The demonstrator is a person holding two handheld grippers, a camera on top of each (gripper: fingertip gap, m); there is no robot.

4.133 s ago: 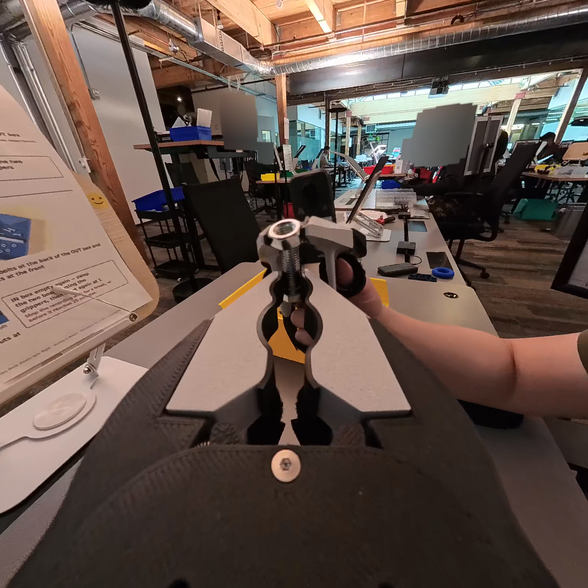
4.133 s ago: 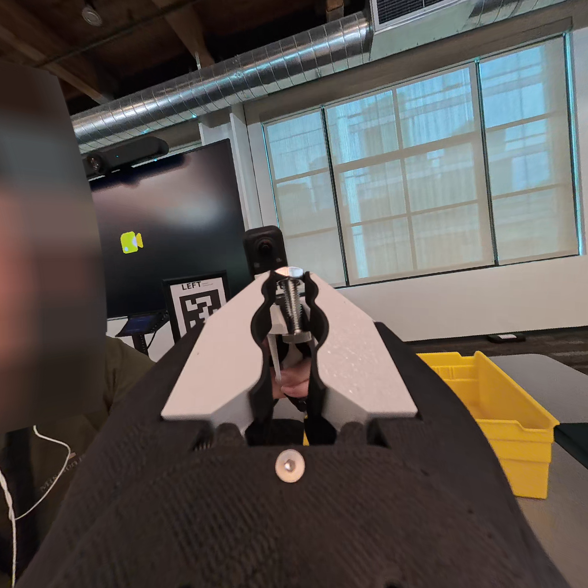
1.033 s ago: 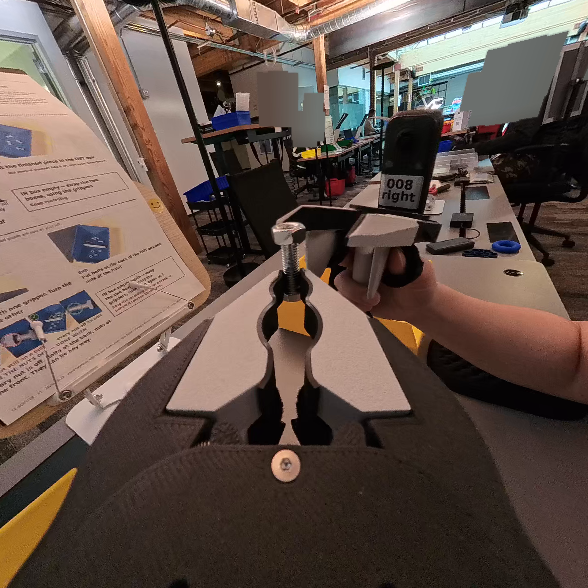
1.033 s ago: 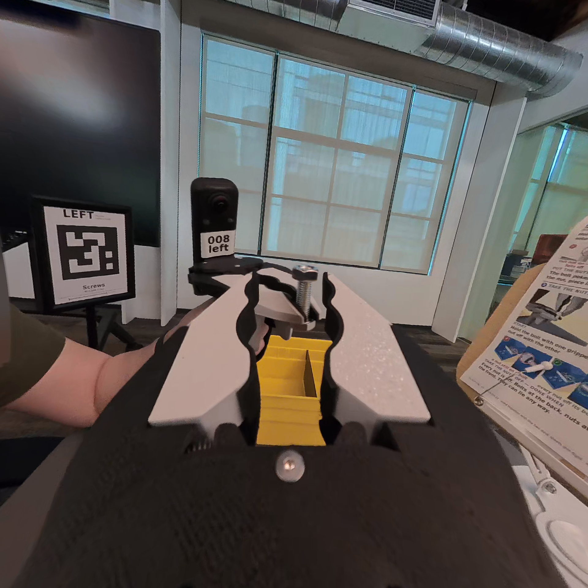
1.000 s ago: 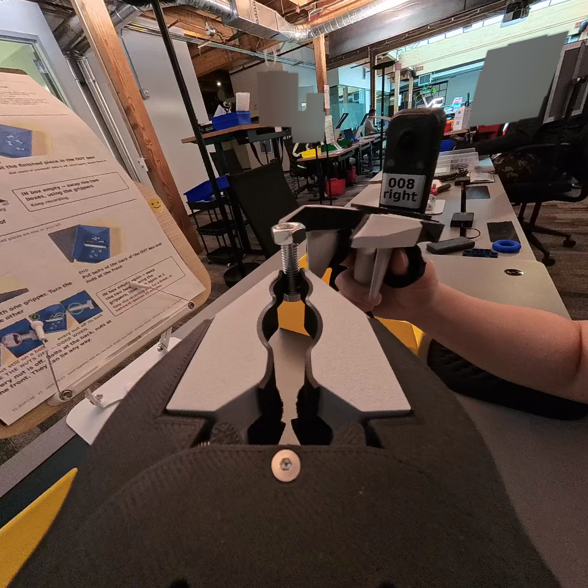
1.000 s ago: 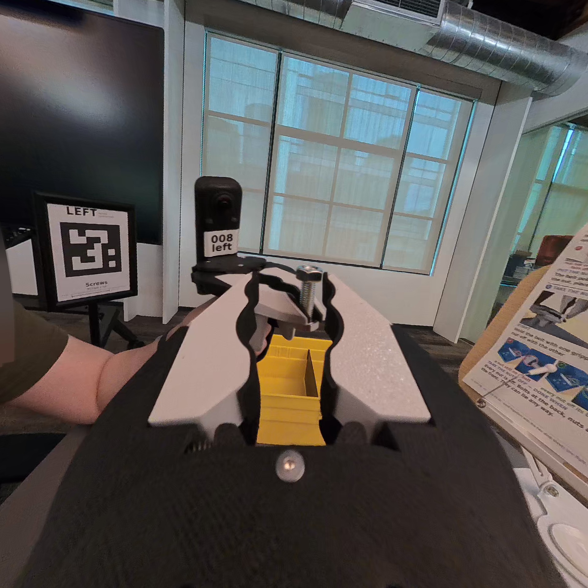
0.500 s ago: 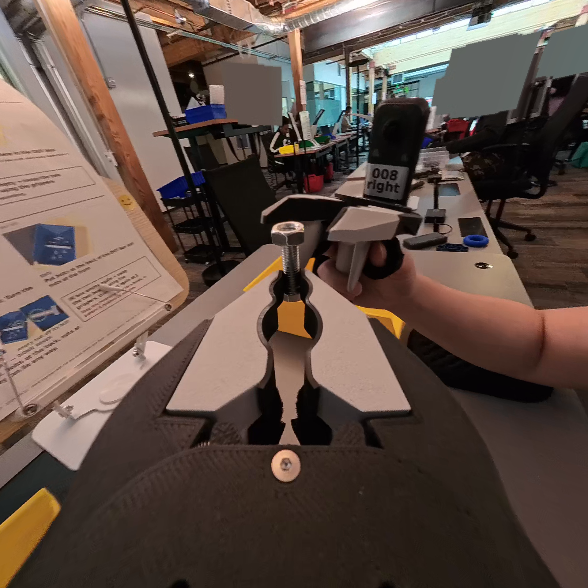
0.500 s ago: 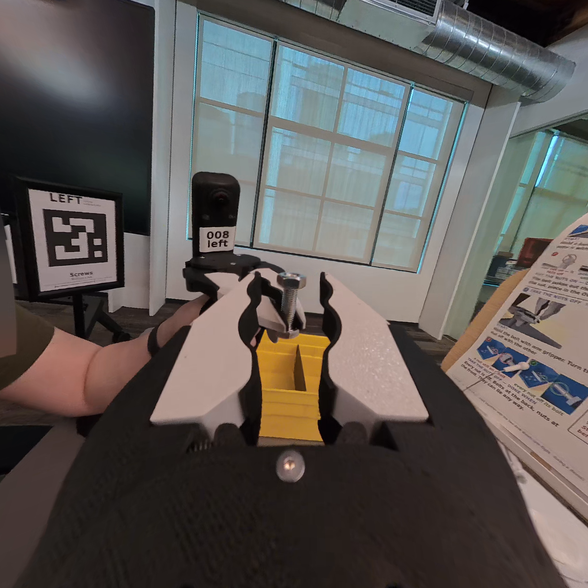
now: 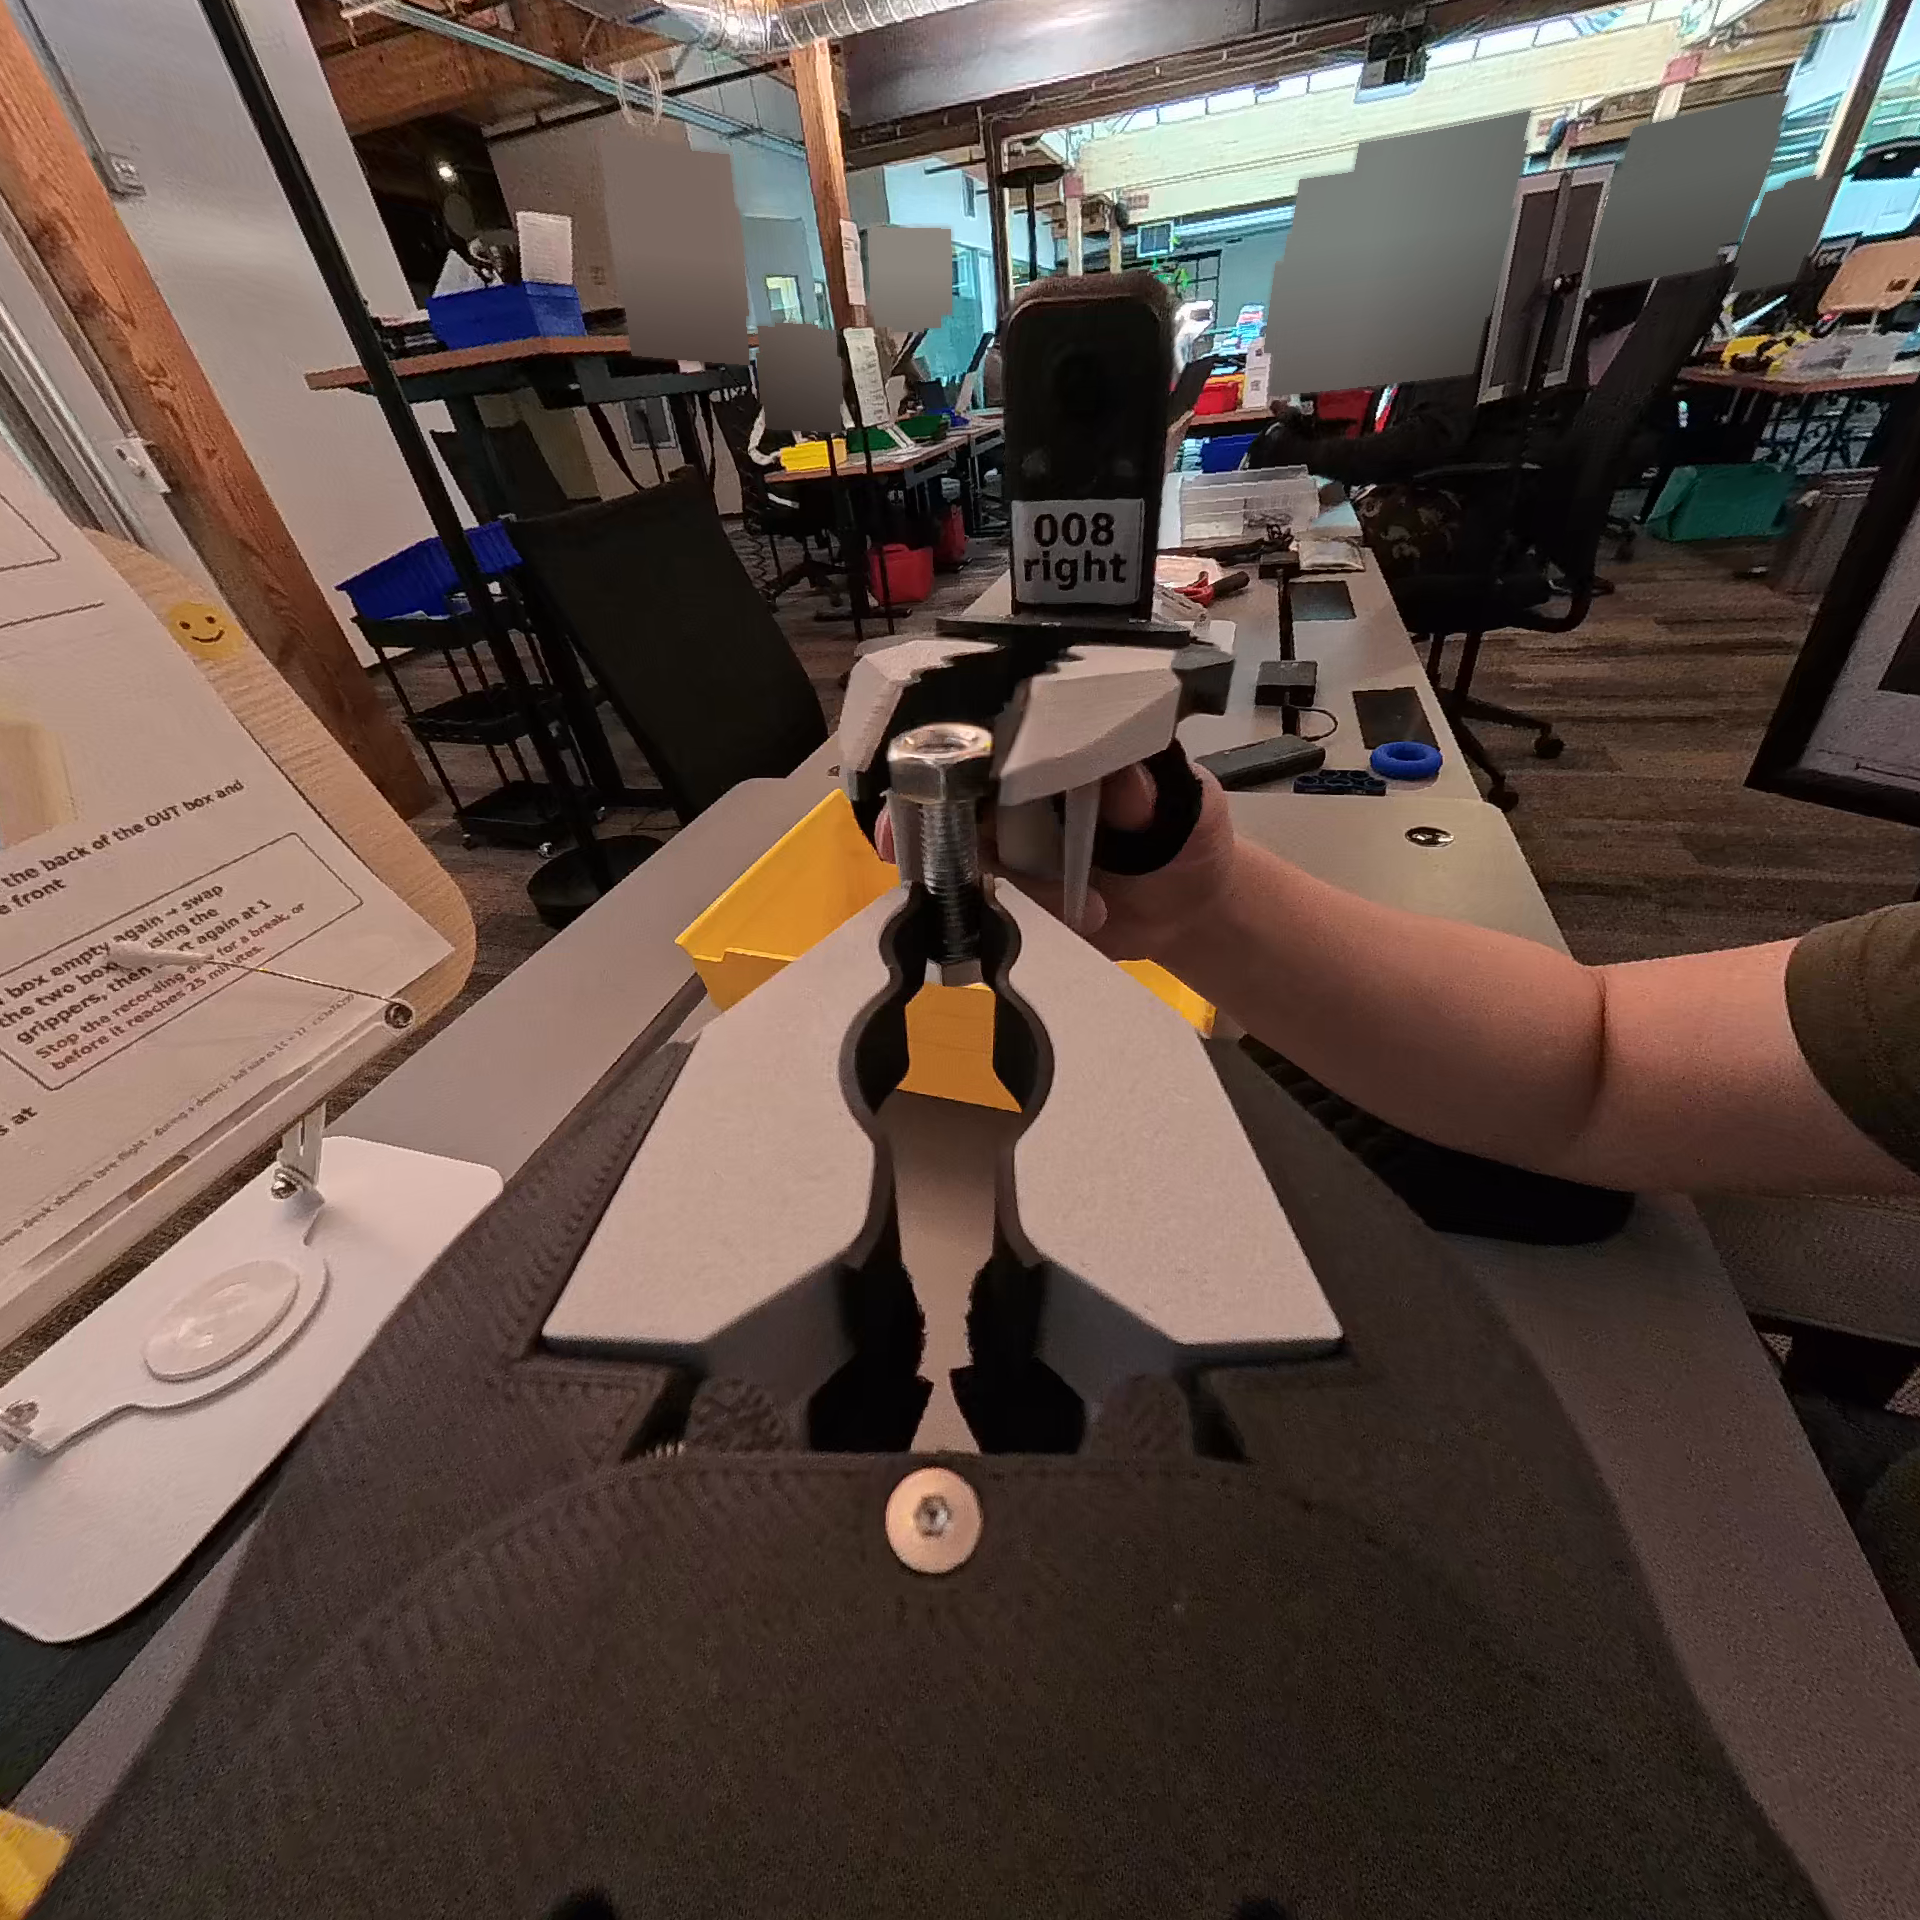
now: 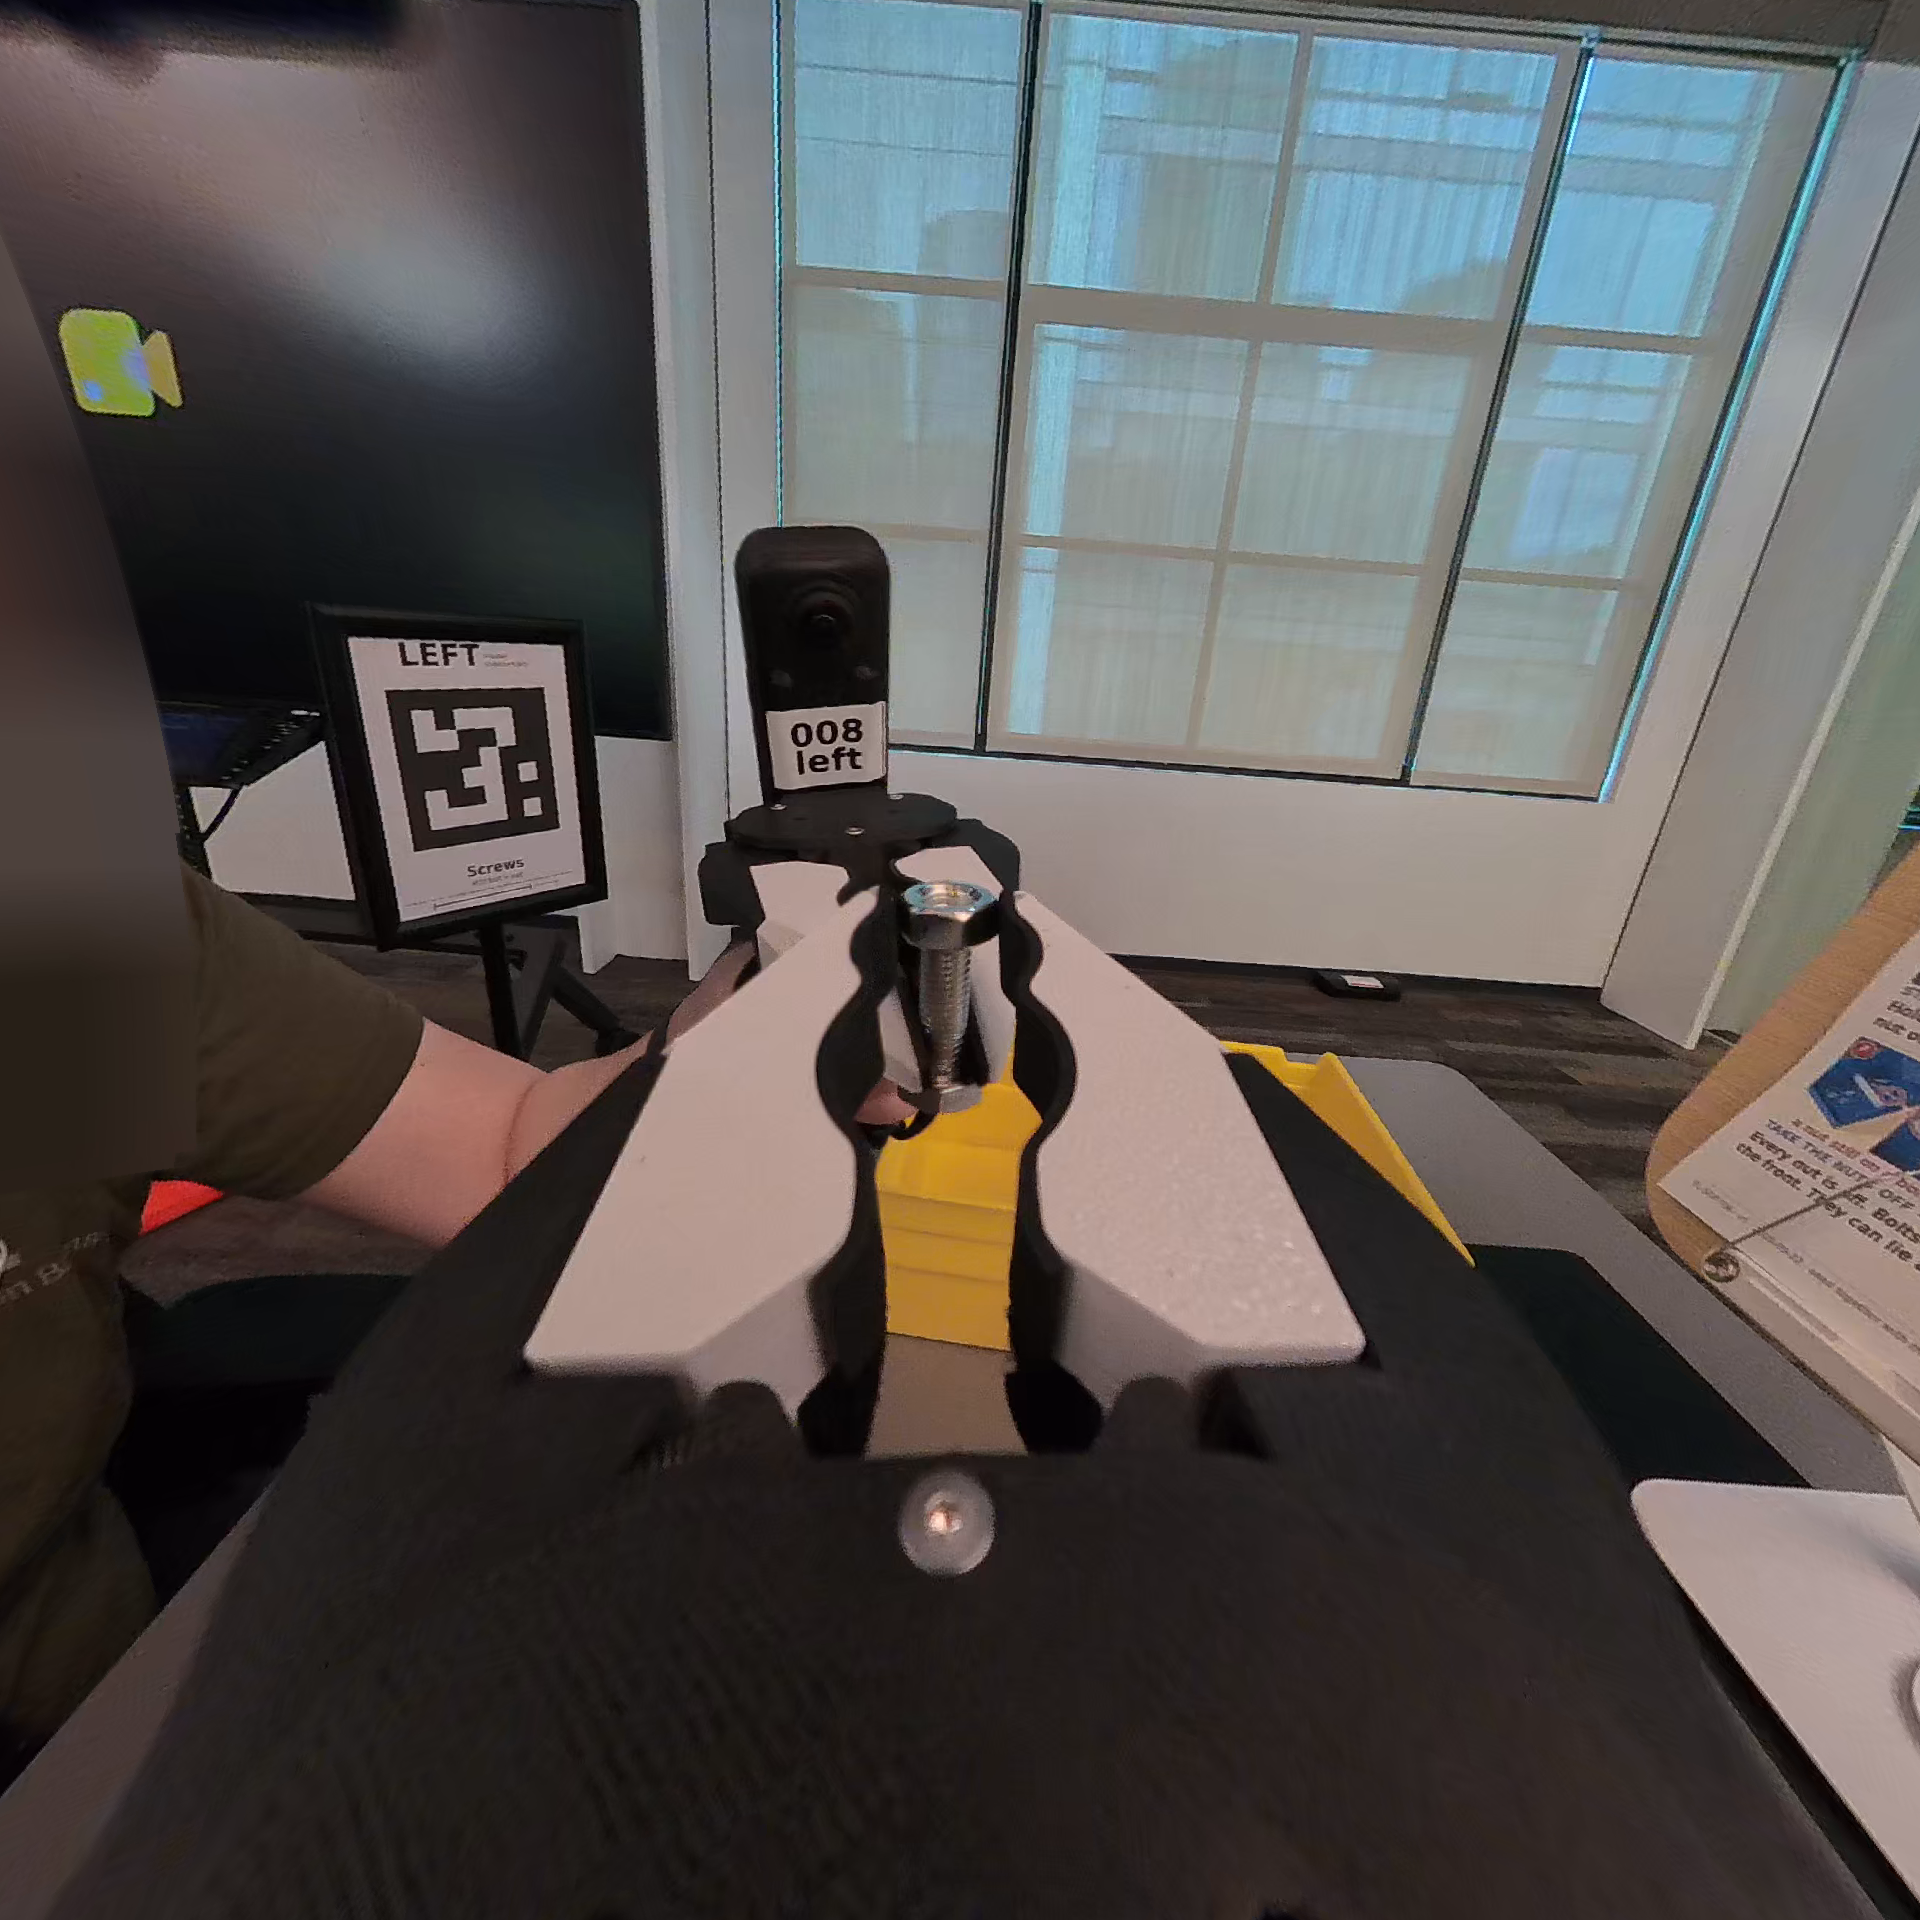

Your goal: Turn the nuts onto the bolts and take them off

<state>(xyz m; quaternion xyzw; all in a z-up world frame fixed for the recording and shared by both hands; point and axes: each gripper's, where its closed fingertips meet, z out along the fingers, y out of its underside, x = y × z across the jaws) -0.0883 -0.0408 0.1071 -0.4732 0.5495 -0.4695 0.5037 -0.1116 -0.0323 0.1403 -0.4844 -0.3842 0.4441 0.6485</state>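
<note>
My left gripper (image 9: 943, 920) is shut on the lower end of a silver bolt (image 9: 940, 831) and holds it upright in the air, hex head up. A small hex piece, likely the nut (image 10: 951, 1099), sits at the bolt's lower end. My right gripper (image 10: 945, 920) faces the left one, and its white fingers stand open on either side of the bolt (image 10: 940, 987) near the head. It also shows in the left wrist view (image 9: 966, 707), held by a hand just behind the bolt. A yellow bin (image 9: 779, 904) lies on the table below.
An instruction board on a white stand (image 9: 156, 935) is at the table's left edge and shows at the right in the right wrist view (image 10: 1829, 1143). The person's forearm (image 9: 1455, 1039) crosses over a black mat (image 9: 1455, 1195). A framed marker sign (image 10: 468, 769) stands behind. Left and right tips are no more than a few centimetres apart.
In the last second the right gripper swung round to face the left one head-on and closed in, so the bolt now sits between its open fingers. The left gripper kept its hold.
</note>
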